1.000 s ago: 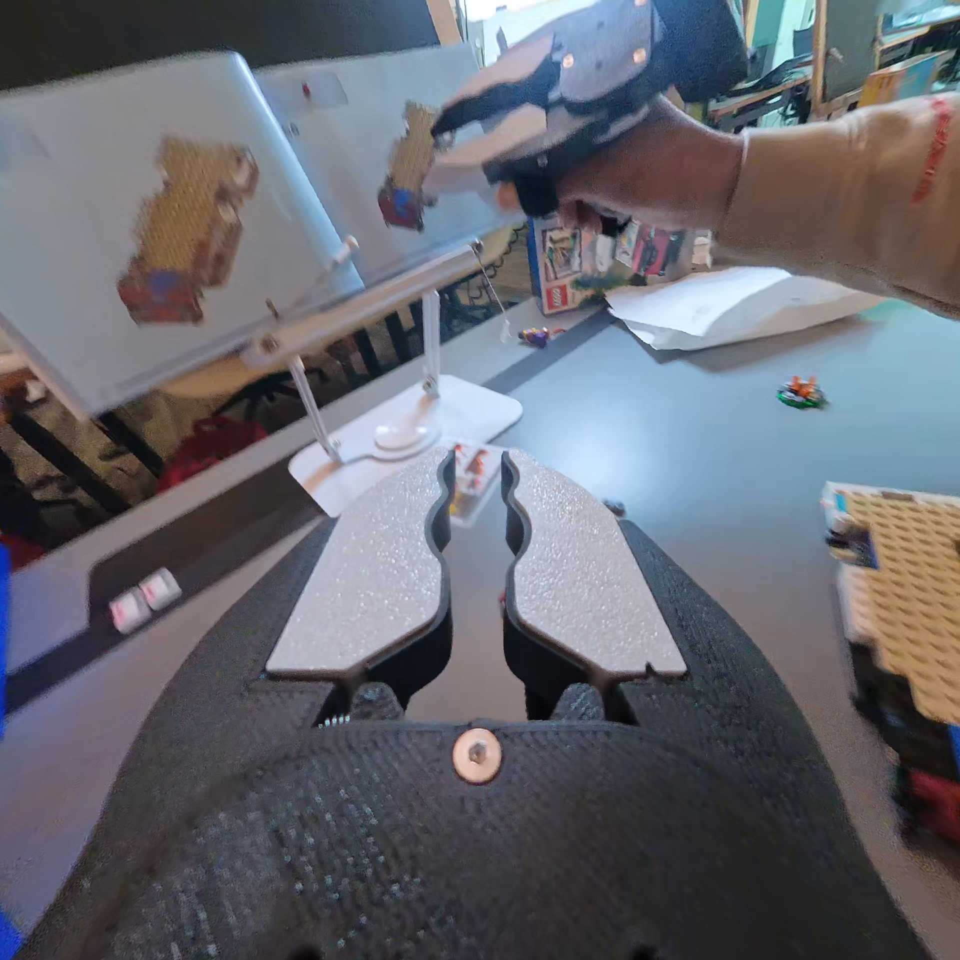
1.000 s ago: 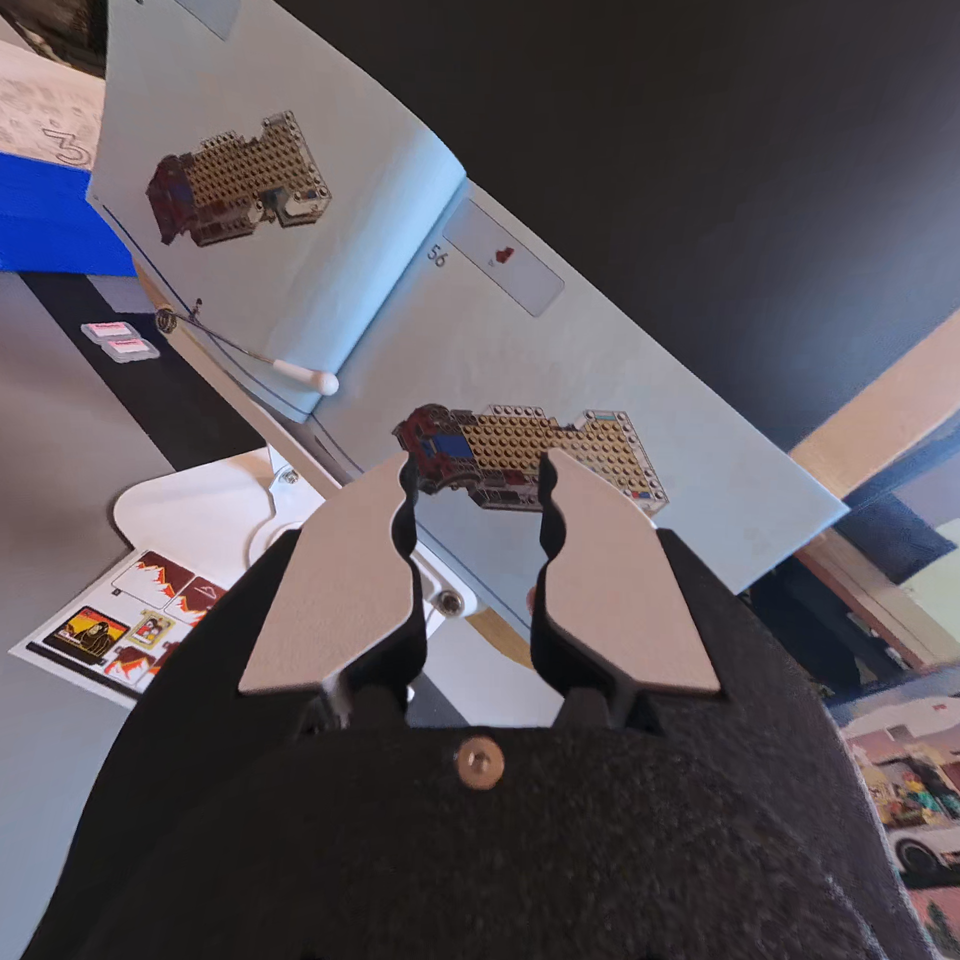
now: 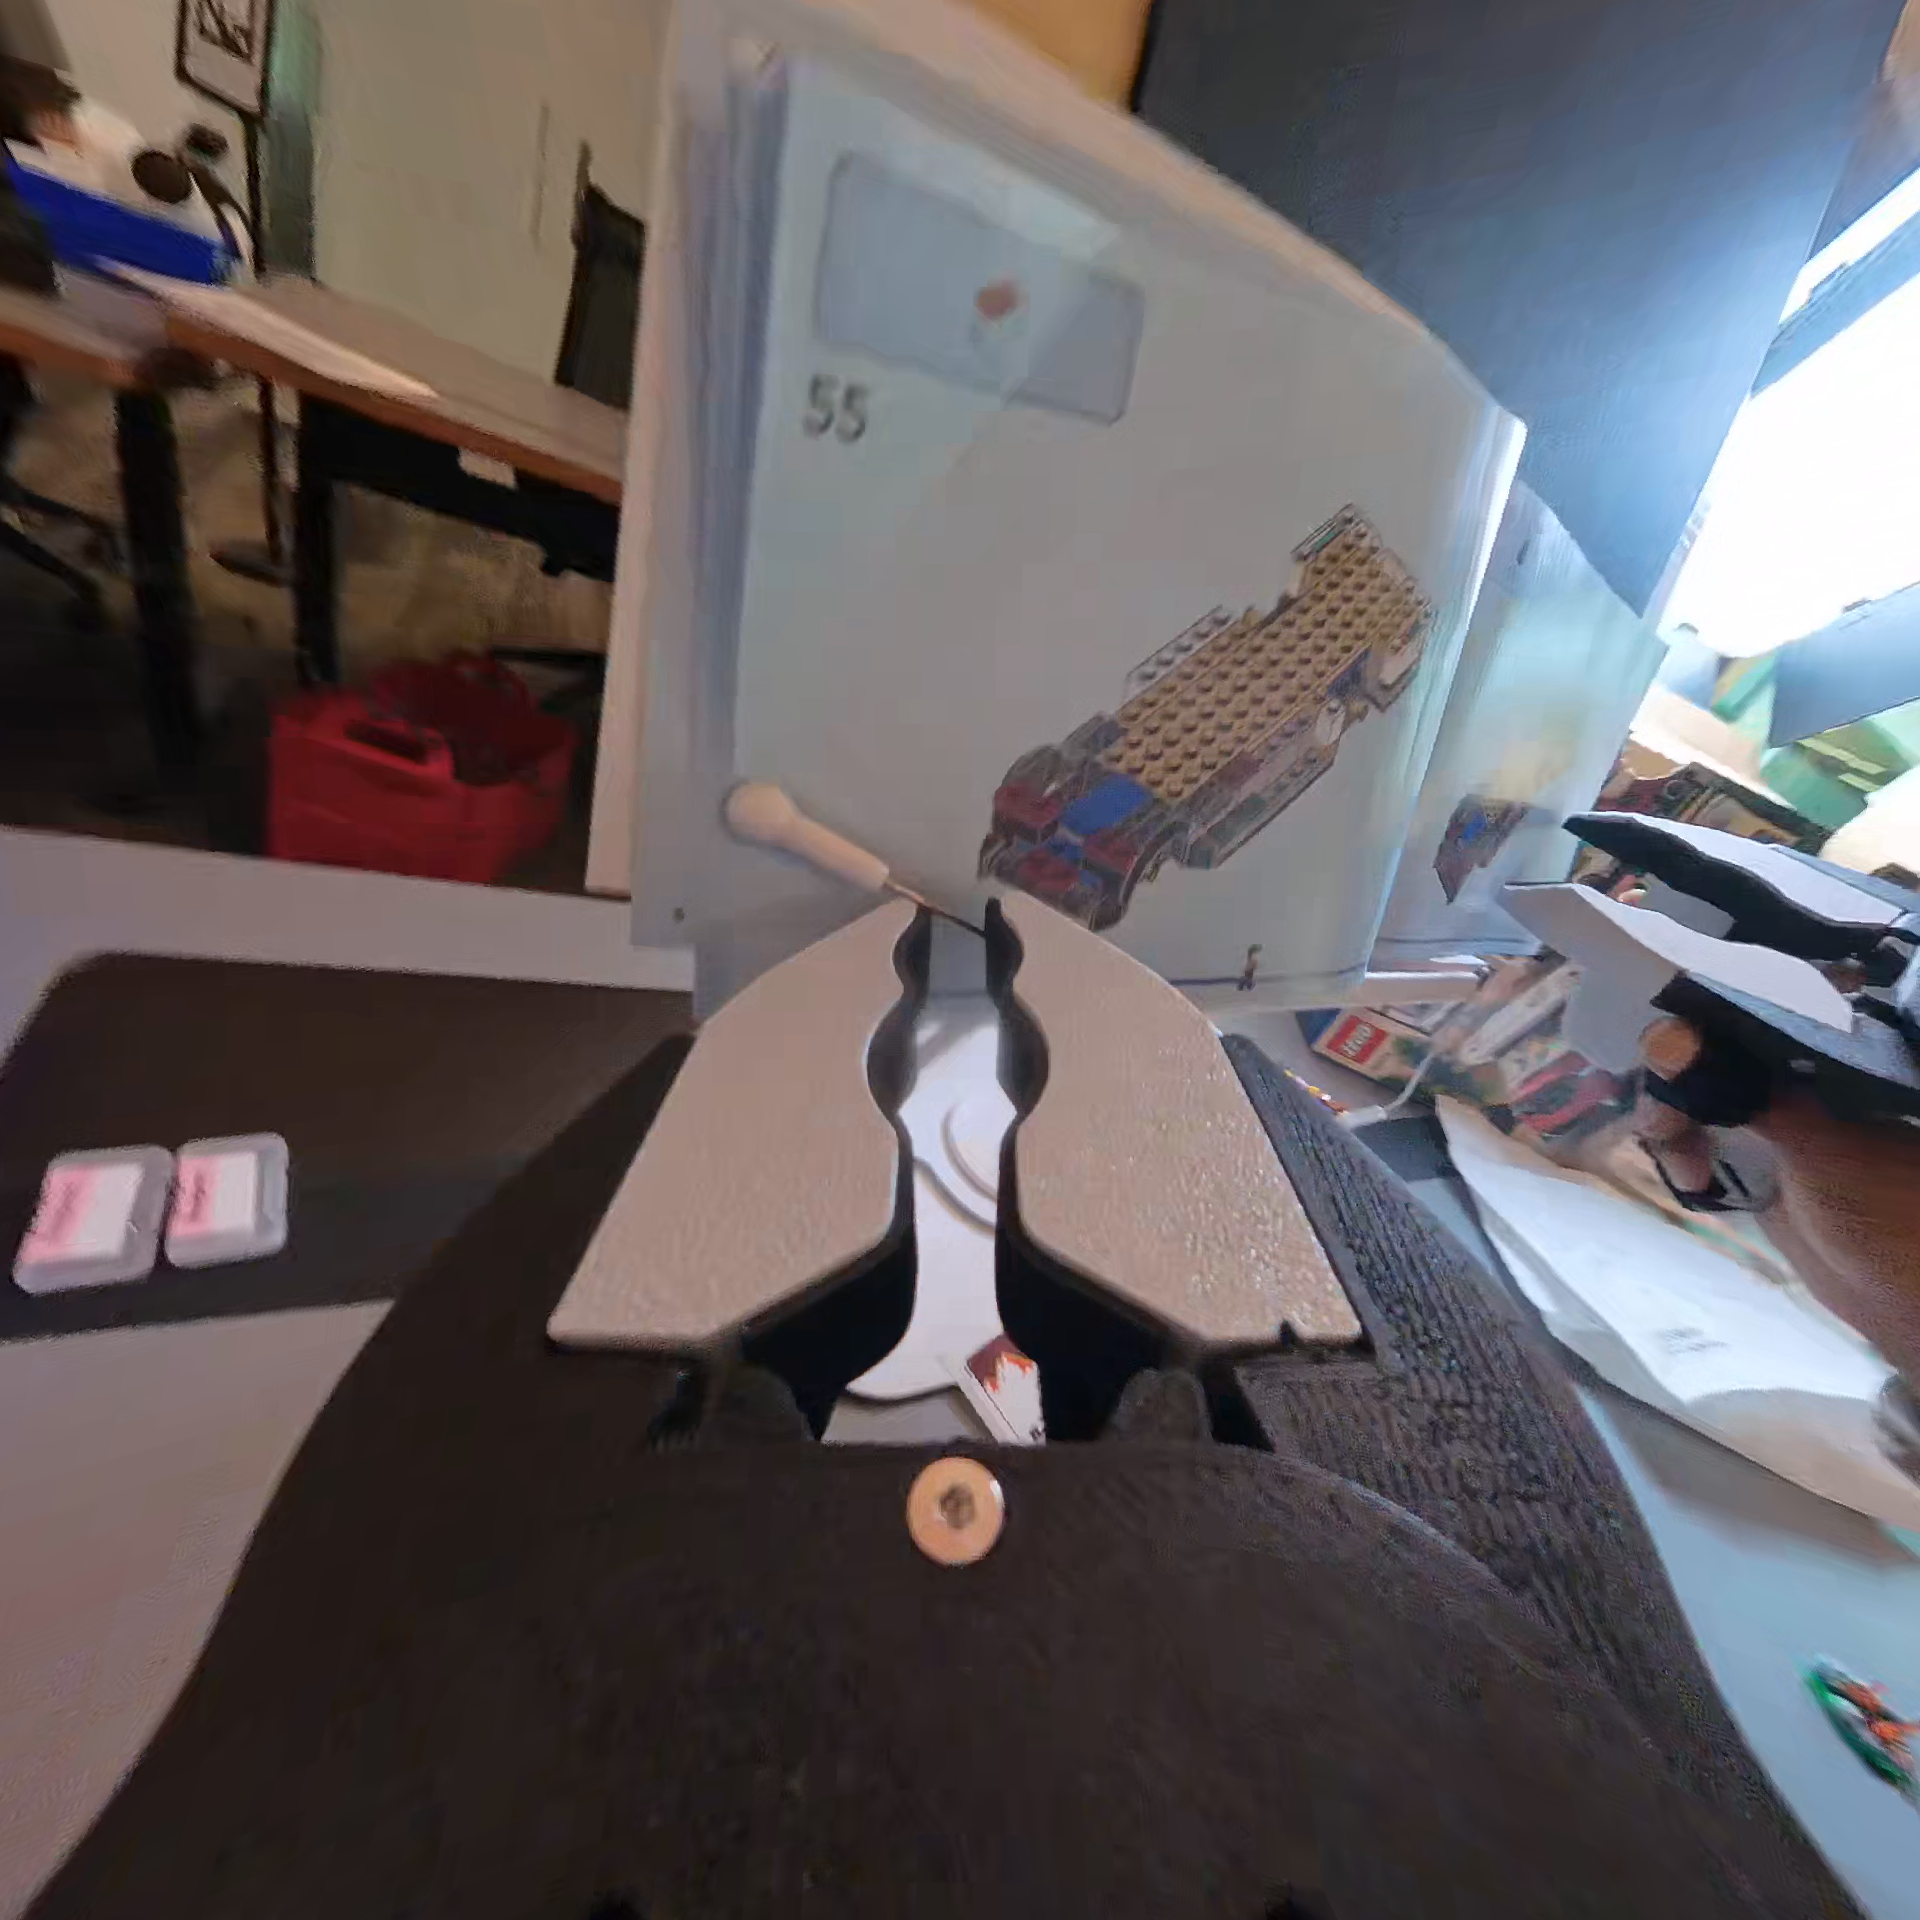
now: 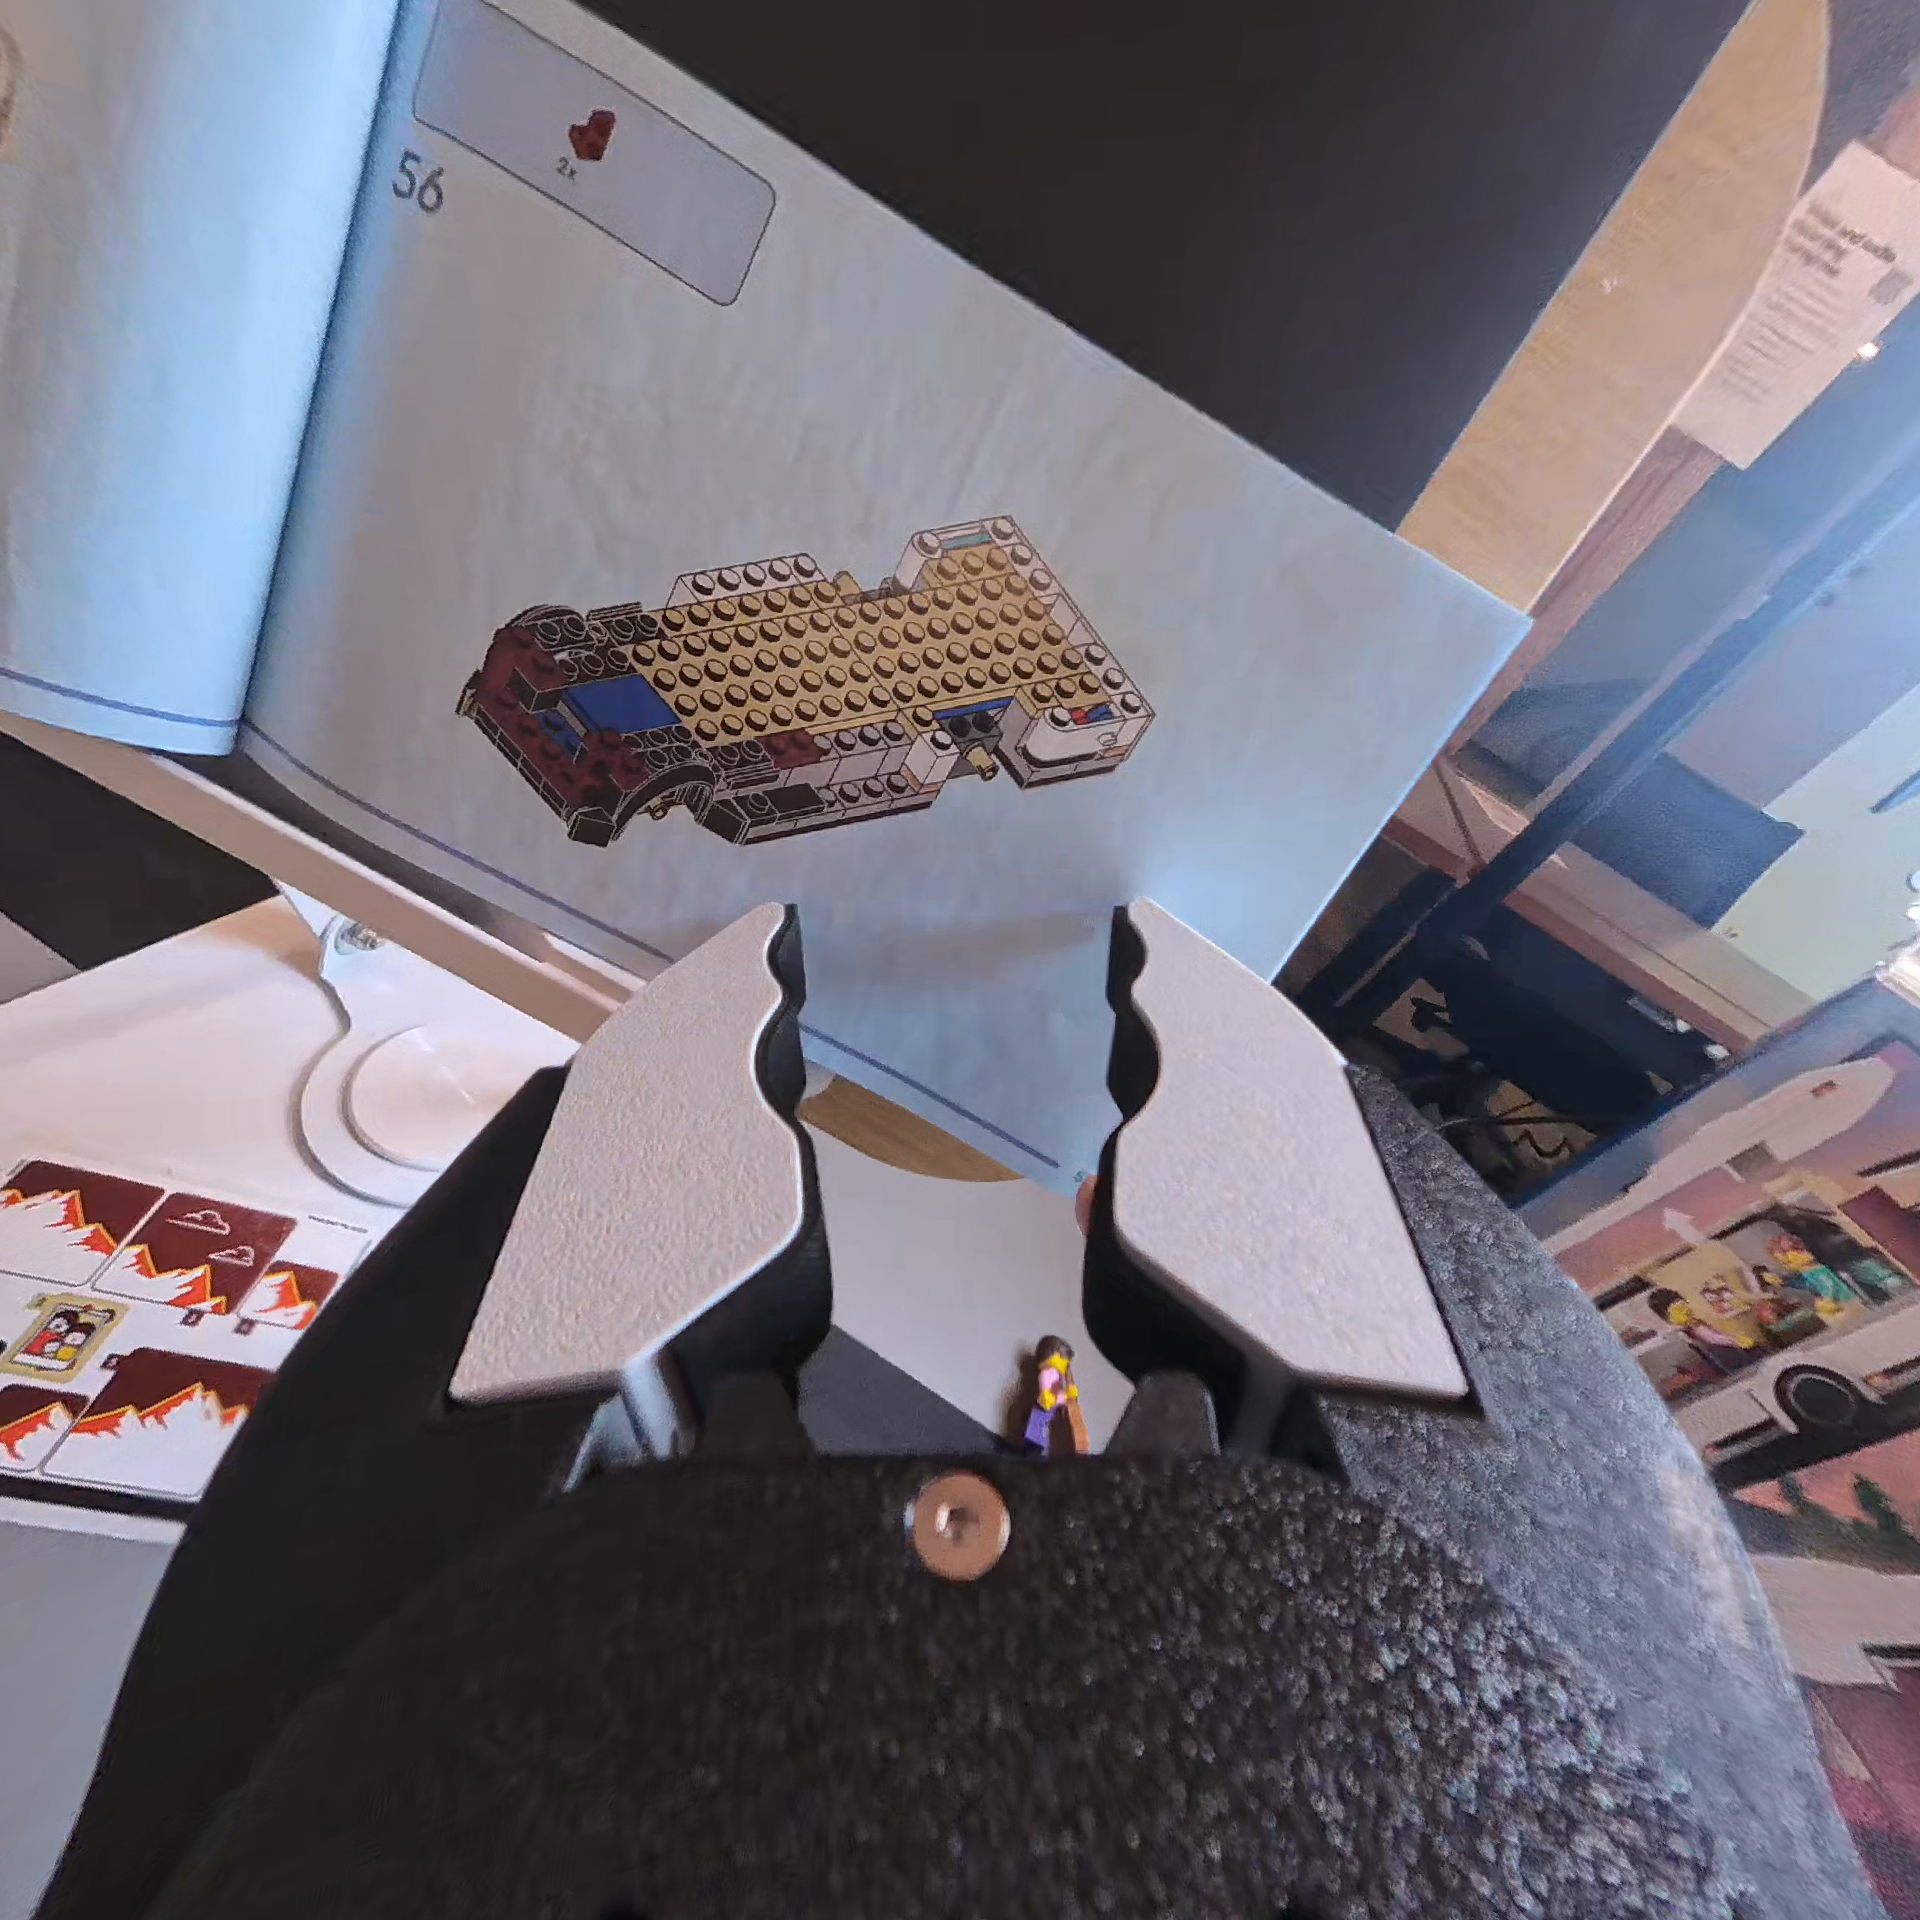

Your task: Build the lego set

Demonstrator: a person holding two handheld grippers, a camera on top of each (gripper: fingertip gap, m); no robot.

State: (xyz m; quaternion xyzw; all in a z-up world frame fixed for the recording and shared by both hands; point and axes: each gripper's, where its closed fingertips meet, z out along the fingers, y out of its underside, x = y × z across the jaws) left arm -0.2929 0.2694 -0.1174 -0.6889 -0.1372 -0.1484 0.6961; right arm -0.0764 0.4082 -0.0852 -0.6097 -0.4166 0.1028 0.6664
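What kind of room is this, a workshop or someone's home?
Probably a shared workroom or lab set up for toy-brick building: a pale blue instruction booklet on a white stand, a printed sticker sheet, and wood-topped desks behind.

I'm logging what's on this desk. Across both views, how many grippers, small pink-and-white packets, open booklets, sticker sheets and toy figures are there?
Grippers: 2 (left gripper, right gripper)
Pink-and-white packets: 2
Booklet: 1
Sticker sheet: 1
Toy figure: 1
Total: 7
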